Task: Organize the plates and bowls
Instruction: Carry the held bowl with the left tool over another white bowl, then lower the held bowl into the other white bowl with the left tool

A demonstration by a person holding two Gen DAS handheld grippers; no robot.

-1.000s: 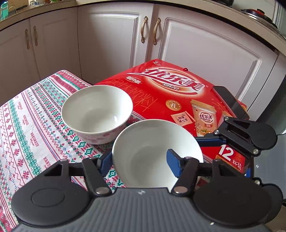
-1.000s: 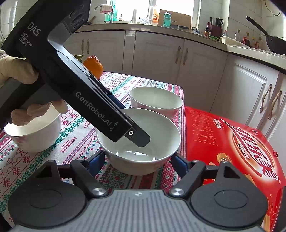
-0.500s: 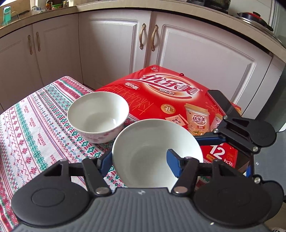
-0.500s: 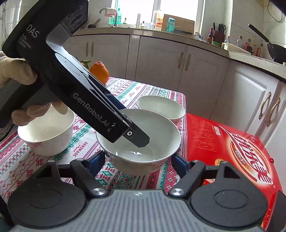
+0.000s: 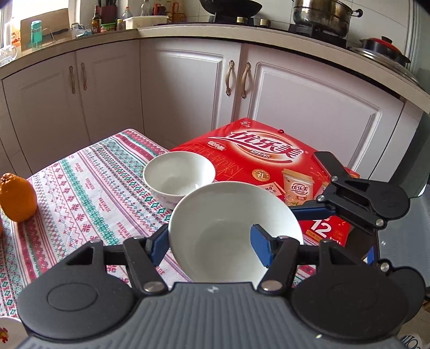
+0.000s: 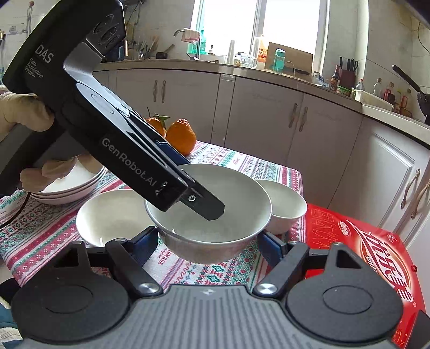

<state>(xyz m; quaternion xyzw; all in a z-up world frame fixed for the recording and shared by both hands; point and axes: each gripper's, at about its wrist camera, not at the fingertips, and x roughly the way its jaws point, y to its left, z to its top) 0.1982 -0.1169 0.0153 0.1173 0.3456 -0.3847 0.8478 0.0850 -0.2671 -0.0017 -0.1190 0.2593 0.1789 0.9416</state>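
The left hand-held gripper (image 5: 209, 241), pinching the white round bowl's (image 5: 228, 231) rim, is lifting it higher, ready for stacking.

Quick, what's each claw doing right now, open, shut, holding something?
Left claw: shut on the rim of the bowl.
Right claw: fingers either side of the same bowl; whether they press on it cannot be told.

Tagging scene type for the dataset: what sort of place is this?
A home kitchen, most likely: a wok and steel pot on the stove, white cabinets under the counter, bowls on a patterned tablecloth.
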